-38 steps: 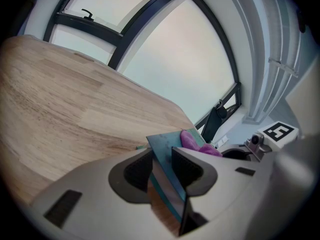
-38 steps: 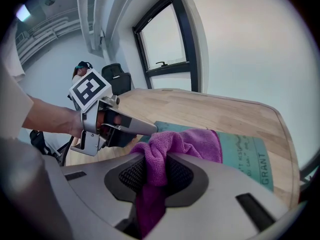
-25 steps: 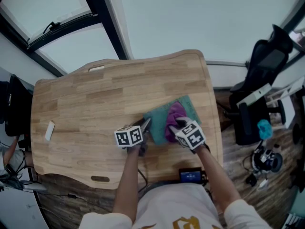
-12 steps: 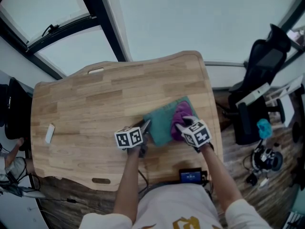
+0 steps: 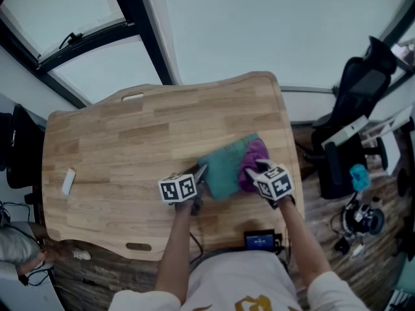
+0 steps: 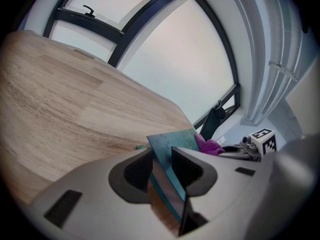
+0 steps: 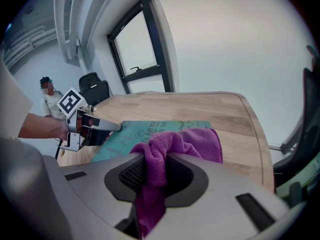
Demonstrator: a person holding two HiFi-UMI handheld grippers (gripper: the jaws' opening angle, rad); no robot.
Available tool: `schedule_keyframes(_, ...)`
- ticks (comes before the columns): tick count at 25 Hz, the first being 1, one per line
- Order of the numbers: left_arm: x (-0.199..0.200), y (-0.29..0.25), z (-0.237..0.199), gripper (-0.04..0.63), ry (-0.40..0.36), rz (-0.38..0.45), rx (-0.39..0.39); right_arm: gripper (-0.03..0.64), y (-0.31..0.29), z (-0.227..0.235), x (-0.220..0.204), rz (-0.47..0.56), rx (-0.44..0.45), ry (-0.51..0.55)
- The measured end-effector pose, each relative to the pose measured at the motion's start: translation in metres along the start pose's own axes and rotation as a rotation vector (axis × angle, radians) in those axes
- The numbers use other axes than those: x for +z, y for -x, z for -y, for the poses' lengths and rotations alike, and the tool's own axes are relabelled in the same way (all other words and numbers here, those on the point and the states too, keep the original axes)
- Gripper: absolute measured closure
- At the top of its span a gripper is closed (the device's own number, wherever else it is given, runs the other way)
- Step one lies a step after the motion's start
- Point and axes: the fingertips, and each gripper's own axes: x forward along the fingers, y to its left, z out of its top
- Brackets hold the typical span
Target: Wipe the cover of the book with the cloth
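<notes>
Head view: book (image 5: 224,170) on wooden table (image 5: 130,141), window (image 5: 272,24) behind, chair (image 5: 360,86) right.

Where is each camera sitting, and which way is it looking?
Head view: on the person's head, facing steeply down at the table; both forearms, the left gripper and the right gripper show.
Left gripper view: rides the left gripper, looking along its jaws, clamped on the teal book's edge, toward the windows; the right gripper shows beyond.
Right gripper view: rides the right gripper, looking across the book; its jaws pinch the purple cloth, and the left hand shows.
Shared: both gripper views show book and cloth.
</notes>
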Motion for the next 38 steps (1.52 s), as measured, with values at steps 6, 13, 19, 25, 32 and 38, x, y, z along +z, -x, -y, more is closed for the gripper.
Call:
schedule_keyframes(6, -0.001, 0.000, 0.000, 0.476, 0.003, -0.003, -0.003, 0.540, -0.001, 0.007, -0.003, -0.014, -0.003, -0.028)
schedule_keyframes(13, -0.001, -0.001, 0.000, 0.476, 0.003, -0.005, -0.002, 0.540, -0.001, 0.011, 0.002, -0.027, 0.002, -0.074)
schedule_keyframes(19, -0.001, 0.000, 0.001, 0.476, 0.000, -0.003, 0.000, 0.540, -0.002, 0.016, 0.007, -0.035, -0.008, -0.101)
schedule_keyframes(25, -0.001, 0.000, 0.002, 0.476, -0.001, -0.002, -0.001, 0.540, -0.005, 0.020, 0.011, -0.024, -0.012, -0.110)
schedule_keyframes(32, -0.001, 0.000, 0.001, 0.476, 0.001, -0.004, -0.002, 0.540, -0.010, 0.027, 0.020, -0.020, -0.022, -0.113)
schedule_keyframes(38, -0.001, 0.001, 0.002, 0.476, 0.001, -0.003, -0.004, 0.540, -0.011, 0.032, 0.027, -0.011, -0.041, -0.111)
